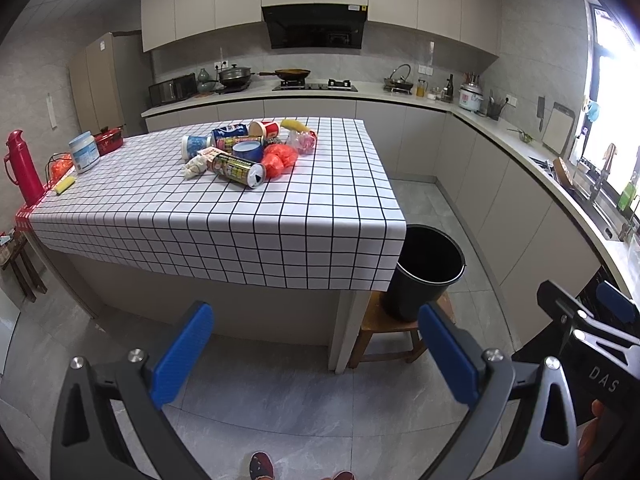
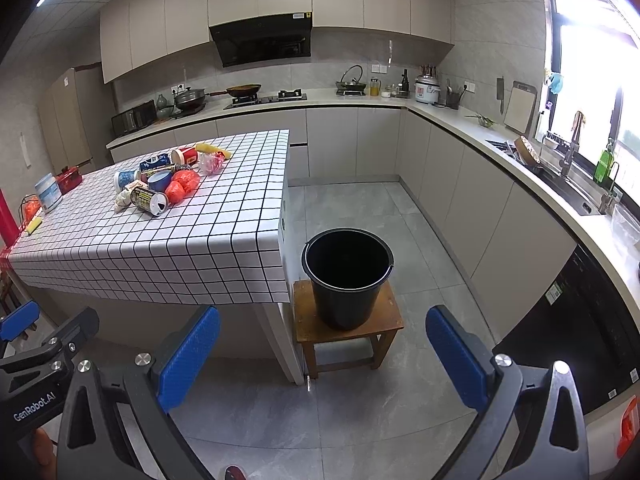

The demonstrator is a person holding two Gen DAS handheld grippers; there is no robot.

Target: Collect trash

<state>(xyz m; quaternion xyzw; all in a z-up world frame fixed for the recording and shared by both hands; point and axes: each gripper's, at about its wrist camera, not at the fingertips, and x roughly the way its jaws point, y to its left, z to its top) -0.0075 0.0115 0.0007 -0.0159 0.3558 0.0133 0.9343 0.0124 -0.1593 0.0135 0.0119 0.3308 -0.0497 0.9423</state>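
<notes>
Left wrist view: left gripper [image 1: 316, 354] held low over grey floor, blue jaws spread wide, nothing between. Right gripper [image 2: 323, 356] same, jaws spread, nothing held; seen also at right edge of left view. Trash pile [image 1: 250, 152] on far middle of checkered desk [image 1: 224, 216]: cans, paper cups, orange-red bags, crumpled white paper, banana, all touching or overlapping. Lying can [image 1: 236, 169] nearest, open end facing near-right. White tub [image 1: 84, 151], red thermos [image 1: 22, 168], yellow sponge [image 1: 65, 185] at left side of desk, apart from pile. Black bucket [image 2: 347, 276] upright on wooden stool [image 2: 346, 326], just right of desk's near corner, looks empty.
</notes>
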